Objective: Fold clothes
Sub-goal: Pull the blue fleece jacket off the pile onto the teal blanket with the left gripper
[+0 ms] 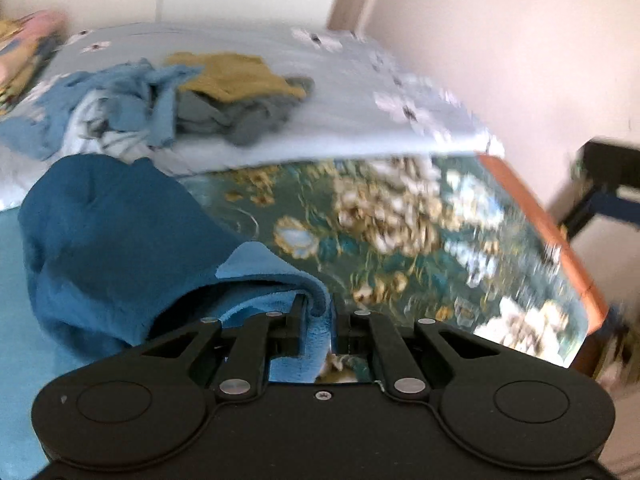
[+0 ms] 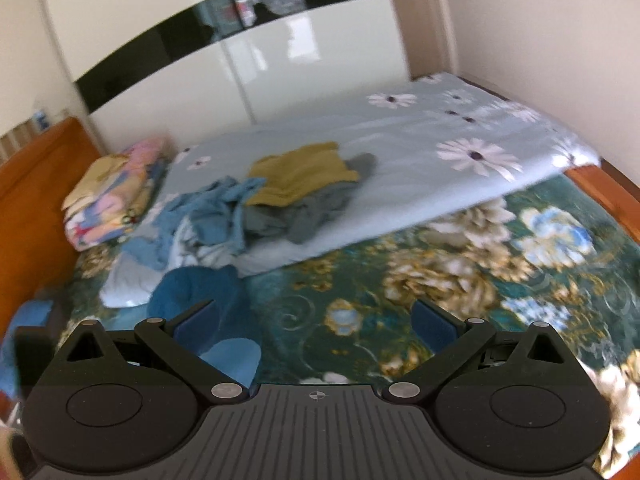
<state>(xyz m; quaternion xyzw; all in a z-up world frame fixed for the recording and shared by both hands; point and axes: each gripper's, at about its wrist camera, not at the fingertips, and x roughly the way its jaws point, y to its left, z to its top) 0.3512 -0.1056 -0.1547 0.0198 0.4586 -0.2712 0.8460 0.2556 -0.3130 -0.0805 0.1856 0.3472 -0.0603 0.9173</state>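
My left gripper [image 1: 320,308] is shut on the edge of a dark blue garment [image 1: 104,236] with a lighter blue inside, which hangs in folds to its left above the bed. The same garment shows in the right wrist view [image 2: 196,292], low at the left. My right gripper [image 2: 316,320] is open and empty over the green floral bedspread [image 2: 400,288]. A loose pile of clothes [image 2: 256,208] lies on the pale blue daisy quilt [image 2: 440,148]: a mustard piece, grey pieces and light blue pieces. The pile also shows in the left wrist view [image 1: 180,96].
A stack of folded colourful bedding [image 2: 112,196] sits at the bed's far left by the orange wooden headboard [image 2: 36,184]. The bed's wooden side rail [image 1: 540,232] runs along the right. Glossy white wardrobe doors [image 2: 240,64] stand behind. A dark stool [image 1: 604,184] is at the right.
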